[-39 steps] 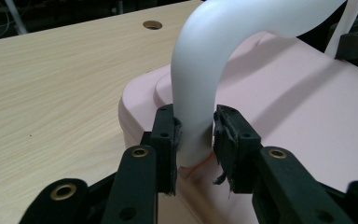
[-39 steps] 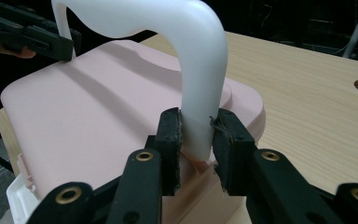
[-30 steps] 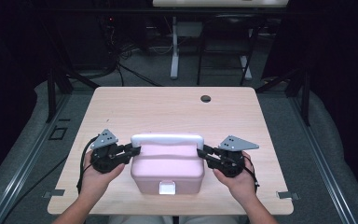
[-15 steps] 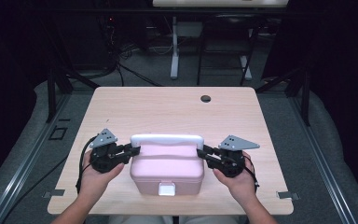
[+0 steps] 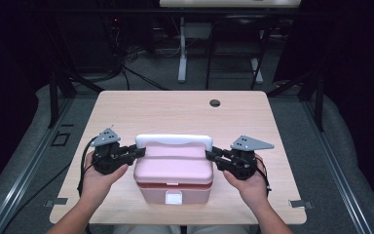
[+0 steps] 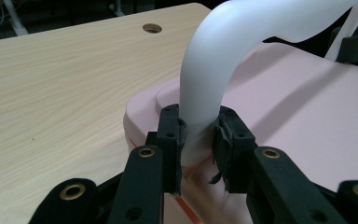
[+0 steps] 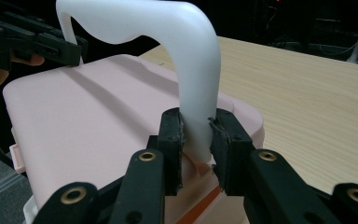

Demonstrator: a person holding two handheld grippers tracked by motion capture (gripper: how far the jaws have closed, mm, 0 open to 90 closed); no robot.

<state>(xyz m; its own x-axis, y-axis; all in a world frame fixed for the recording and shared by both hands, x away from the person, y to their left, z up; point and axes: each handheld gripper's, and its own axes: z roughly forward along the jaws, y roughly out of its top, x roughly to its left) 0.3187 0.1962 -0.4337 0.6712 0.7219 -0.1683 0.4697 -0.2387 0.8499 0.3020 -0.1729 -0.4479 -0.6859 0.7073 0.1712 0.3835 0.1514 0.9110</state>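
Observation:
A pink lunch box (image 5: 173,173) with a white latch on its front stands near the front edge of the wooden table (image 5: 185,113). Its white handle (image 5: 174,141) is raised and arches over the lid. My left gripper (image 5: 139,152) is shut on the handle's left leg (image 6: 199,116), low down near the lid (image 6: 303,116). On the opposite side, my right gripper (image 5: 209,154) is shut on the right leg (image 7: 196,121) at about the same height. In the right gripper view the pink lid (image 7: 88,126) stretches away to the left gripper (image 7: 70,49) at the far side.
A round cable hole (image 5: 215,103) lies near the table's back edge. The wood behind the box is bare. Dark floor with table legs and cables lies beyond the table.

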